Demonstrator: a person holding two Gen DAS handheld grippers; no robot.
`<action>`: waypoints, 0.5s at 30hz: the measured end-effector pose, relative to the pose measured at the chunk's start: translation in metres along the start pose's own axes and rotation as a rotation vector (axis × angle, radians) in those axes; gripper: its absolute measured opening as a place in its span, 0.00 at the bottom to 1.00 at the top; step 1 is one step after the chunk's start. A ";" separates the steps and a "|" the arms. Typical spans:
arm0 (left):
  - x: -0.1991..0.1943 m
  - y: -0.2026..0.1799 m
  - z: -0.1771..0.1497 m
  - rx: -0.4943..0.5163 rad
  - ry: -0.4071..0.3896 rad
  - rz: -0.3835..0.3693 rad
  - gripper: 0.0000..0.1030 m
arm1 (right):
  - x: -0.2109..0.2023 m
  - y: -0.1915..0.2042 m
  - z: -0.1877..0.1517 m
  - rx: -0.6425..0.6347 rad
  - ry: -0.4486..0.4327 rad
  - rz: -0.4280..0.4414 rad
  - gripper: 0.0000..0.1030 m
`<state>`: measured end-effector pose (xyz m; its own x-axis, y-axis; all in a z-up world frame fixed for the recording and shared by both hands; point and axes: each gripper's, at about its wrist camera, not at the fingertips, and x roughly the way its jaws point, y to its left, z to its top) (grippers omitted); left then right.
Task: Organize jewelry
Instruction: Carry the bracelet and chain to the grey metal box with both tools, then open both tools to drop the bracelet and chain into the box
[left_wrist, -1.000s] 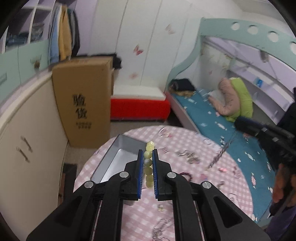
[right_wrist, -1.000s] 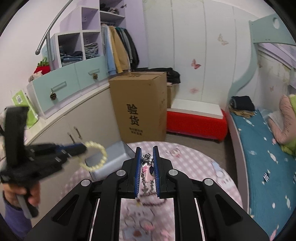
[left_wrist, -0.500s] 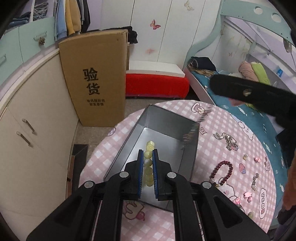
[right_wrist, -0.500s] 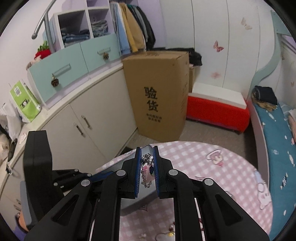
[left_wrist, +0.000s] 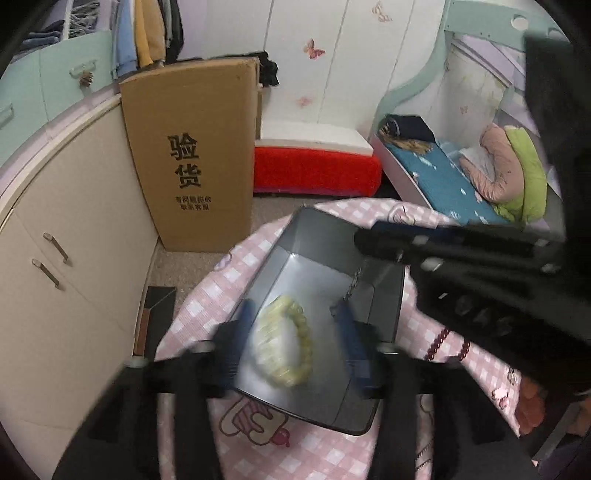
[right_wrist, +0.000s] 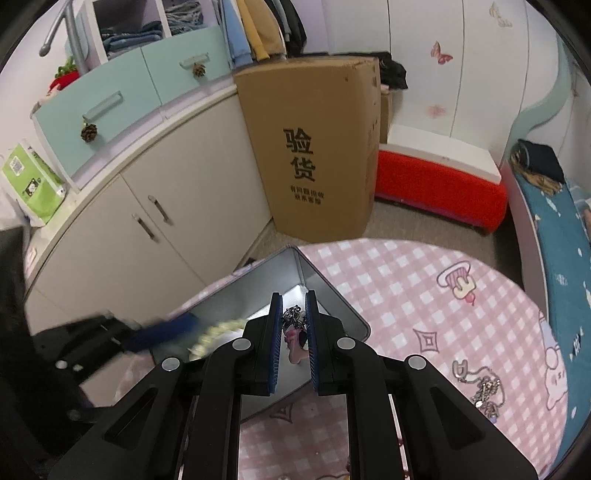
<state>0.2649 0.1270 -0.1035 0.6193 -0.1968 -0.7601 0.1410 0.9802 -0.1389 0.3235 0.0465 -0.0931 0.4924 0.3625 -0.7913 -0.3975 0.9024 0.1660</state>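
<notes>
A grey metal box (left_wrist: 384, 332) stands on the round pink checked table (right_wrist: 424, 288). My left gripper (left_wrist: 295, 332) is open over the box, and the pale green bead bracelet (left_wrist: 284, 343) lies blurred between its spread fingers, inside the box. The bracelet also shows in the right wrist view (right_wrist: 218, 332). My right gripper (right_wrist: 293, 332) is shut on a silver chain with a pink charm (right_wrist: 295, 339), held over the box's right part. The chain hangs down in the left wrist view (left_wrist: 352, 286).
A dark red bead bracelet (left_wrist: 443, 341) and a silver necklace (right_wrist: 484, 391) lie on the table right of the box. A tall cardboard carton (right_wrist: 317, 147), white cupboards (right_wrist: 147, 229), a red bench (right_wrist: 436, 188) and a bed (left_wrist: 461, 188) surround the table.
My left gripper has opened and let go of the green bracelet, which dropped into the box. My right gripper moved over the box with the chain still held.
</notes>
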 end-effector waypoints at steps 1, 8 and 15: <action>-0.001 0.000 0.000 -0.002 0.001 -0.003 0.51 | 0.004 0.000 -0.002 0.000 0.016 0.003 0.13; -0.007 0.001 -0.001 -0.015 -0.002 0.009 0.54 | 0.015 -0.006 -0.008 0.051 0.045 0.058 0.15; -0.031 0.001 0.001 -0.059 -0.047 -0.042 0.58 | -0.019 -0.017 -0.009 0.092 -0.018 0.055 0.42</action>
<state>0.2468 0.1338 -0.0794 0.6497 -0.2374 -0.7222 0.1226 0.9703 -0.2086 0.3137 0.0216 -0.0861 0.4862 0.4157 -0.7686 -0.3517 0.8983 0.2634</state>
